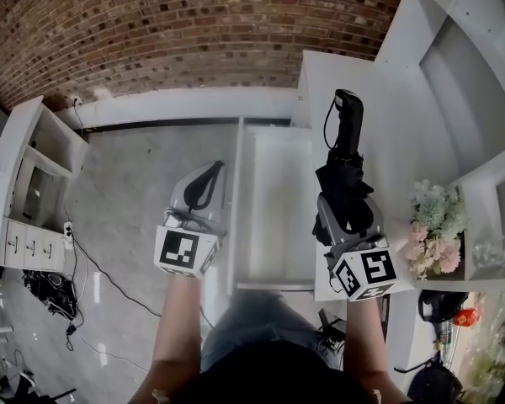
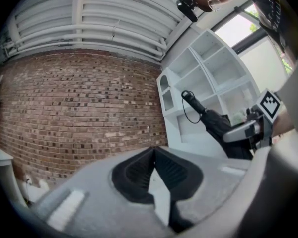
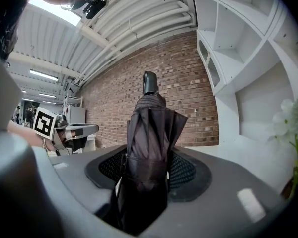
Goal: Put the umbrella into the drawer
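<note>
A black folded umbrella [image 1: 343, 162] stands up out of my right gripper [image 1: 347, 209], which is shut on its canopy; the handle with its wrist loop points away from me. In the right gripper view the umbrella [image 3: 149, 133] fills the gap of the right gripper [image 3: 148, 157]. The gripper hangs over the white cabinet top, just right of the open white drawer [image 1: 245, 217]. My left gripper [image 1: 210, 172] is left of the drawer over the floor, shut on nothing. Its pads meet in the left gripper view [image 2: 154, 151], which also shows the umbrella [image 2: 216, 123].
The white cabinet [image 1: 337, 82] carries a bunch of pale flowers [image 1: 433, 225] at the right, below white shelving [image 1: 463, 66]. A low white shelf unit [image 1: 34, 167] and cables [image 1: 93, 263] lie on the grey floor at left. A brick wall [image 1: 151, 23] runs behind.
</note>
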